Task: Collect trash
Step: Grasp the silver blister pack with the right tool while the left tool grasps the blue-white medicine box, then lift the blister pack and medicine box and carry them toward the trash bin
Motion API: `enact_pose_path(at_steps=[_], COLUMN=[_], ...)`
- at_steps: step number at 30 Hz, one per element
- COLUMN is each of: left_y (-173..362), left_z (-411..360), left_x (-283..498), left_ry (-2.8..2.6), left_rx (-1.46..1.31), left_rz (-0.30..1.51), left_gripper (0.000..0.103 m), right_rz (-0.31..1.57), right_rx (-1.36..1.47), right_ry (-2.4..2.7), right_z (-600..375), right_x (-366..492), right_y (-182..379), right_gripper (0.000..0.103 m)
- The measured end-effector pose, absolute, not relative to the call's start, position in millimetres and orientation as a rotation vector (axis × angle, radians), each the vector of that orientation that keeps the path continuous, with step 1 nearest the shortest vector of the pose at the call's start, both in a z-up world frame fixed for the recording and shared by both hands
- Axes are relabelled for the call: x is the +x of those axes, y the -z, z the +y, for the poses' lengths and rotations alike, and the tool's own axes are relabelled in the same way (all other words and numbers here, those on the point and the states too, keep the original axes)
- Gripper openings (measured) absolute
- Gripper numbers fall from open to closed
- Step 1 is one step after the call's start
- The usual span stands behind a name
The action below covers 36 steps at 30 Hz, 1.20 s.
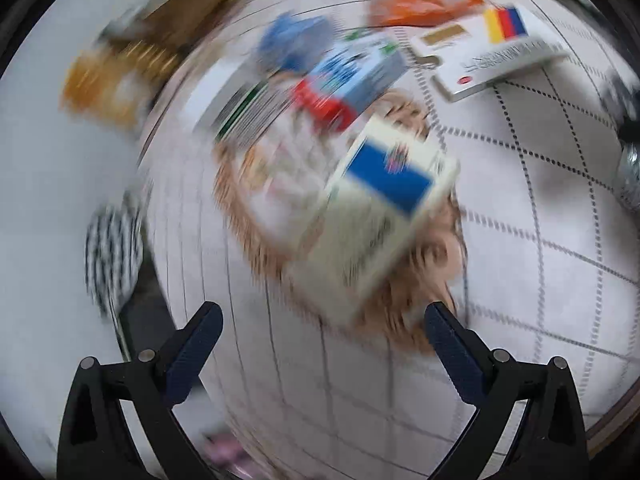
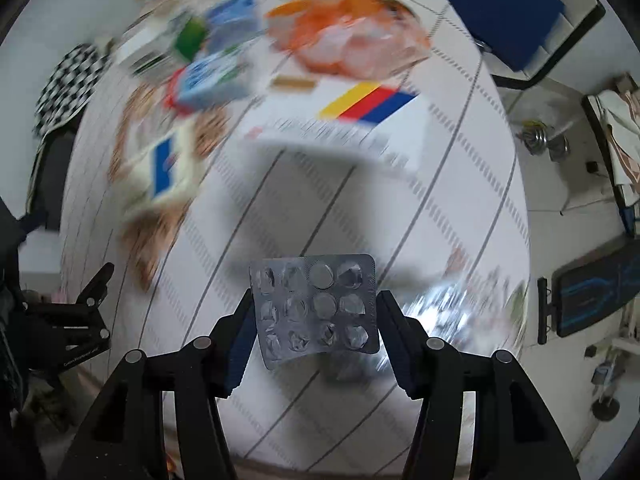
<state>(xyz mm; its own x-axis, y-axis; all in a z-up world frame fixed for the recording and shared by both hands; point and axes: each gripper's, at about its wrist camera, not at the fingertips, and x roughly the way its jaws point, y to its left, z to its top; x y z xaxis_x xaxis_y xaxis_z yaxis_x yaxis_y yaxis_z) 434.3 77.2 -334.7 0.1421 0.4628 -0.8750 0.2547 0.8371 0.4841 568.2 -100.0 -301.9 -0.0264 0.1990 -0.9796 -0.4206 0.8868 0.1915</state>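
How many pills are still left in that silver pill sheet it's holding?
2, as far as I can tell: on the blister pack in the right gripper, one in the top row, one directly below it. The other pockets look burst open.

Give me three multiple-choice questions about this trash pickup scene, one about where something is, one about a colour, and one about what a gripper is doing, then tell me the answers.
1. Where is the blister pack?
A. Between the right gripper's fingers
B. Inside the woven basket
C. Under the orange bag

2. Which stripes mark the flat white box?
A. Green, black, pink
B. Yellow, red, blue
C. Purple, grey, brown

3. How is the left gripper?
A. Shut on a box
B. Open, holding nothing
C. Shut on a bag

Answers:
1 A: the blister pack sits between the fingers of the right gripper, raised off the checked tablecloth.
2 B: the flat white box carries yellow, red and blue bands.
3 B: the left gripper has its fingers spread wide with only cloth between them.
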Motion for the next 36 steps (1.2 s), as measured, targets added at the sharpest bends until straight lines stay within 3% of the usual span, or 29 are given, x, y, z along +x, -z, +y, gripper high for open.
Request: enact_pose_path(at_steps=[4,12,13,16,23,26,30,36], left_y=[361,382,382,377,373,376,373,380], left_z=[66,81,85,98,110,134,152,118], left_x=[465,487,487,483,441,405,360,356], left_ry=[0.024,0.224,0.235,0.255,0.015,-0.229,-0.365,-0.387], left_rx=[0.747,0.622,0.596,0.444,0.173,-0.194,-0.564,-0.379], left_rz=[1.514,1.633,1.638,1.663,1.696,1.764,1.694,1.635], left_gripper=[0.103,0.102,0.101,0.078,0.078,0.078,0.08,0.08], right_rz=[1.542,1.576,1.576,1.581,1.614,1.636,1.671,1.652], right_rx=[-0.169,-0.197,-0.195,-0.189,-0.161,-0.156,-0.176,-0.319], right_ry=[-0.457,-0.446,-0.446,-0.442,-0.455,-0.464,-0.468,-0.443], right_z=[-95,-80,-80,-77,-73,-72,-67,-43], right_x=[613,646,647,644,621,608,593,580], right_y=[312,332,334,335,337,339,351,358], right_gripper=[0.06,0.06,0.06,0.06,0.06,0.06,0.061,0.073])
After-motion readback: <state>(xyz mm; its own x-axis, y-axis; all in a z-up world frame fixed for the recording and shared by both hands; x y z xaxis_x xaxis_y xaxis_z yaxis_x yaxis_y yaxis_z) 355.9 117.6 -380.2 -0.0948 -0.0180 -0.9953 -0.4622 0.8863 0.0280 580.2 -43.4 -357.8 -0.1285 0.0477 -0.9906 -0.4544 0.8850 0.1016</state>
